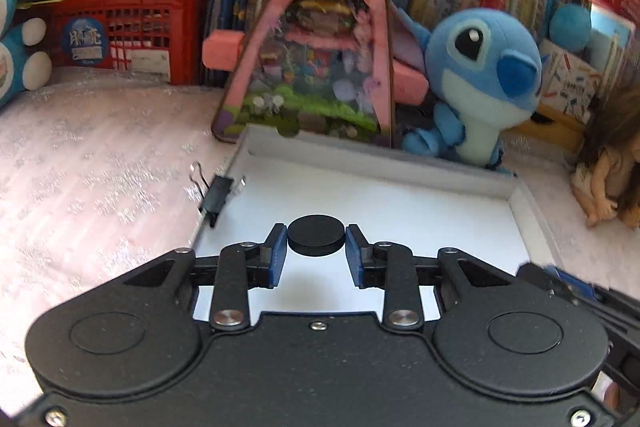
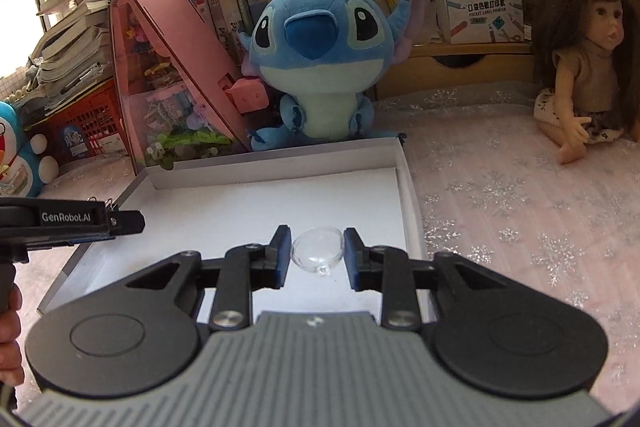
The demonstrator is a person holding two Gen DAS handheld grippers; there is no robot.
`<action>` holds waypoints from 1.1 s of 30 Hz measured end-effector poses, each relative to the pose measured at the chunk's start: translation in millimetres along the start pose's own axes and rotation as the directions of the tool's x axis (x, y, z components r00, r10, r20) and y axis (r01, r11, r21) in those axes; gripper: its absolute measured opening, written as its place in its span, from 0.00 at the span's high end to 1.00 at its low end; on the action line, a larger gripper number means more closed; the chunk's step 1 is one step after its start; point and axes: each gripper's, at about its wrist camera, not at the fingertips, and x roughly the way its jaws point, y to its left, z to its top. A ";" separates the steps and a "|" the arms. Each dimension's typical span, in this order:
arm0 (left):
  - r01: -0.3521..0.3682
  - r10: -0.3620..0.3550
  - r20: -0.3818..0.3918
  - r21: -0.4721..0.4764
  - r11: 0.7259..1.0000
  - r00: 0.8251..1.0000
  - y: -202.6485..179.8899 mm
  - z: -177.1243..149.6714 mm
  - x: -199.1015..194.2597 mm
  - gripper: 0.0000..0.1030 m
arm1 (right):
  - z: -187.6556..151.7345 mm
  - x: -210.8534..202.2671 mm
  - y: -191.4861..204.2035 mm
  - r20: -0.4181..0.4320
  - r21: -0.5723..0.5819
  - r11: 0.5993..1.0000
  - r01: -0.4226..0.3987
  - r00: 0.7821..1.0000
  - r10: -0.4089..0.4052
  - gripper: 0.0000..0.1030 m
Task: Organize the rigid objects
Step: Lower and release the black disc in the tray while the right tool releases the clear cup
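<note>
A shallow white box [image 1: 360,163] lies on the pink cloth; it also shows in the right wrist view [image 2: 280,163]. My left gripper [image 1: 316,239] is shut on a black round disc [image 1: 316,235] and holds it over the box floor. My right gripper [image 2: 317,247] is shut on a clear plastic half-dome [image 2: 318,251] with a small nub, over the box's right part. The left gripper also shows at the left in the right wrist view [image 2: 128,221]. A black binder clip [image 1: 216,197] sits on the box's left wall.
Behind the box stand a pink triangular dollhouse [image 1: 320,47], a blue Stitch plush [image 2: 316,59] and shelves of books. A red crate [image 1: 120,31] is at the back left. A doll [image 2: 584,67] sits on the cloth at the right.
</note>
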 end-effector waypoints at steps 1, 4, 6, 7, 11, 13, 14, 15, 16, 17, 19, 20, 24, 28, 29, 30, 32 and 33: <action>0.004 -0.004 -0.007 0.008 1.000 1.000 -3.1 -4.6 0.6 0.71 | -1.1 1.0 0.4 0.001 -0.003 1.000 0.002 1.000 -0.002 0.68; 0.007 -0.006 -0.021 0.036 0.999 1.000 -11.4 -15.9 2.6 0.71 | -5.3 3.5 1.5 -0.004 -0.009 1.000 -0.004 1.000 0.004 0.68; 0.005 -0.003 -0.023 0.050 0.999 1.000 -15.6 -22.9 2.2 0.71 | -9.2 5.5 3.6 -0.007 -0.024 1.000 0.003 1.000 -0.003 0.68; 0.001 0.000 -0.022 0.058 0.998 1.000 -17.3 -25.7 2.0 0.71 | -11.2 6.8 4.8 -0.010 -0.036 0.999 0.009 1.000 -0.010 0.68; -0.019 0.020 -0.009 0.096 0.995 1.000 -23.6 -32.9 1.1 0.71 | -16.8 11.6 8.8 -0.031 -0.061 0.998 0.019 0.999 -0.021 0.68; -0.020 0.021 -0.013 0.108 0.994 1.000 -25.5 -35.7 2.2 0.71 | -16.4 11.9 9.3 -0.031 -0.062 0.998 0.021 0.999 -0.022 0.68; -0.020 0.022 -0.017 0.109 0.994 1.000 -25.8 -36.7 3.5 0.71 | -16.3 12.4 9.8 -0.031 -0.066 0.997 0.027 0.999 -0.029 0.68; -0.022 0.025 -0.023 0.108 0.994 0.999 -25.7 -37.6 4.9 0.71 | -16.3 12.9 10.2 -0.034 -0.070 0.997 0.033 0.999 -0.035 0.68; -0.024 0.027 -0.020 0.112 0.993 0.999 -25.7 -38.5 5.6 0.71 | -16.3 14.0 10.2 -0.039 -0.072 0.997 0.038 0.998 -0.041 0.68; -0.029 0.031 -0.015 0.122 0.992 0.999 -26.4 -39.2 5.5 0.71 | -16.2 15.4 9.6 -0.047 -0.069 0.997 0.040 0.998 -0.044 0.68; -0.035 0.037 -0.012 0.133 0.991 0.999 -27.4 -39.9 5.2 0.71 | -16.5 16.4 7.3 -0.057 -0.060 0.997 0.045 0.997 -0.048 0.68; -0.034 0.036 -0.013 0.133 0.991 0.999 -27.4 -40.0 5.0 0.71 | -16.5 16.6 6.3 -0.060 -0.056 0.997 0.043 0.997 -0.046 0.68; -0.038 0.040 -0.015 0.126 0.991 0.999 -26.2 -39.5 4.2 0.71 | -16.0 16.5 7.8 -0.062 -0.063 0.997 0.047 0.997 -0.051 0.64; -0.040 0.043 -0.021 0.116 0.992 0.999 -24.4 -37.5 2.6 0.71 | -16.4 15.9 8.1 -0.066 -0.062 0.997 0.046 0.997 -0.050 0.63; -0.041 0.044 -0.021 0.113 0.993 0.999 -23.6 -37.1 2.1 0.71 | -16.1 15.3 7.9 -0.066 -0.061 0.997 0.047 0.997 -0.051 0.63; -0.043 0.046 -0.021 0.111 0.993 0.999 -23.1 -36.9 1.6 0.71 | -15.9 14.1 7.9 -0.065 -0.060 0.997 0.050 0.996 -0.054 0.58; -0.052 0.054 -0.015 0.110 0.993 0.998 -22.2 -37.9 -0.1 0.70 | -15.5 10.5 7.3 -0.060 -0.059 0.997 0.042 0.997 -0.046 0.43; -0.056 0.058 -0.013 0.111 0.992 0.998 -22.0 -38.5 -1.1 0.69 | -15.3 7.3 6.4 -0.055 -0.057 0.998 0.036 0.998 -0.039 0.39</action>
